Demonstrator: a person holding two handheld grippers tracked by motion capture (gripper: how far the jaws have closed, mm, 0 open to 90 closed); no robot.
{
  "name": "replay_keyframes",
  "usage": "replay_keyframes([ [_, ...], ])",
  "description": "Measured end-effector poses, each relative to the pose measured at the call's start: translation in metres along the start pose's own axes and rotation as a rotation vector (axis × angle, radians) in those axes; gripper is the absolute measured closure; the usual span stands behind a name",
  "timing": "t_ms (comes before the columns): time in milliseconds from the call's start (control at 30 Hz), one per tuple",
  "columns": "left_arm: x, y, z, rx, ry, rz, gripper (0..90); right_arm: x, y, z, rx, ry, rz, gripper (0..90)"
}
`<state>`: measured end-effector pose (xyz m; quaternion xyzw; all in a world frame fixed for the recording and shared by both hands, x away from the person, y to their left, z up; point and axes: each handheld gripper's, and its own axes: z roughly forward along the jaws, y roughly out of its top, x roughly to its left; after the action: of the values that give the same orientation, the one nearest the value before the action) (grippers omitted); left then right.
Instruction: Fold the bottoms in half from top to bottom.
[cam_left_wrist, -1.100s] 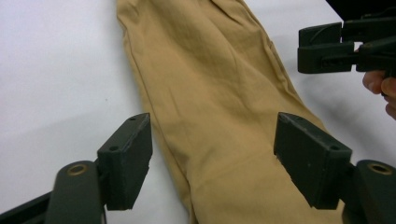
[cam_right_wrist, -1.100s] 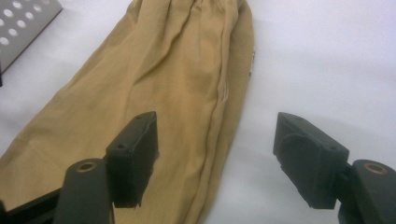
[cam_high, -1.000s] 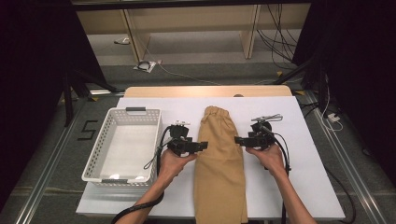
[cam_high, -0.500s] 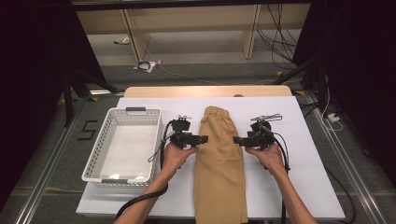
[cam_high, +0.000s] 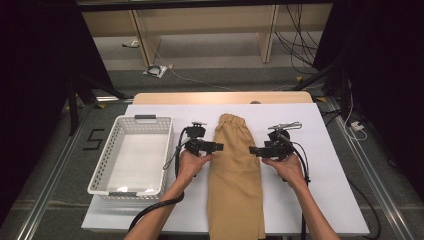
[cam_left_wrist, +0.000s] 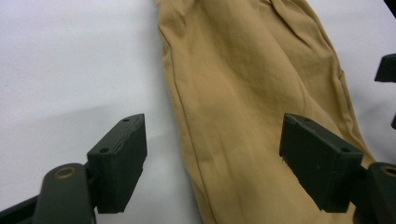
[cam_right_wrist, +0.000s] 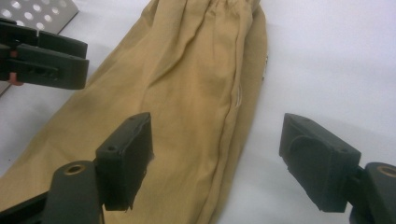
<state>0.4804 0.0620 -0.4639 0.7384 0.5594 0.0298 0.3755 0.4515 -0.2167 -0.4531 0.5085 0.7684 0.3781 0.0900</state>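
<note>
Trousers (cam_high: 235, 175) — one pair, flat on tabletop (cam_high: 330, 195); left gripper (cam_high: 218, 147) and right gripper (cam_high: 252, 150) flank them, both released, pointing inward.

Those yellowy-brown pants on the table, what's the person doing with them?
A person holds a gripper in each hand, one on each side of the tan pants, which lie flat and folded lengthwise on the white table. The left gripper is at the pants' left edge and the right gripper at the right edge. Both have their jaws wide open, straddling the cloth edges, and nothing is pinched yet. A white basket waits empty to the left.
</note>
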Motion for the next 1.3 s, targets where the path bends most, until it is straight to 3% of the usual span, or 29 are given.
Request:
replay_keyframes([
  [367, 0.006, 0.005, 0.009, 0.015, 0.014, -0.016, 24.4, 0.001, -0.001, 0.002, 0.013, -0.004, -0.007, 26.8],
  [467, 0.008, 0.005, 0.010, 0.012, 0.008, -0.045, 29.1, 0.001, -0.001, 0.001, 0.013, -0.005, -0.007, 26.8],
  [567, 0.008, 0.005, 0.011, 0.029, 0.008, -0.044, 32.4, 0.000, -0.001, 0.001, 0.013, -0.008, -0.003, 26.8],
  [667, 0.008, 0.004, 0.013, 0.041, 0.021, -0.046, 39.2, 0.000, -0.002, 0.001, 0.015, -0.008, -0.004, 26.8],
  [933, 0.007, 0.004, 0.018, 0.087, 0.007, -0.044, 61.5, 0.001, -0.002, 0.003, 0.022, -0.009, -0.013, 26.9],
  [1300, 0.006, 0.002, 0.017, 0.062, 0.026, -0.017, 85.1, 0.002, -0.002, 0.007, 0.032, -0.011, -0.013, 27.1],
])
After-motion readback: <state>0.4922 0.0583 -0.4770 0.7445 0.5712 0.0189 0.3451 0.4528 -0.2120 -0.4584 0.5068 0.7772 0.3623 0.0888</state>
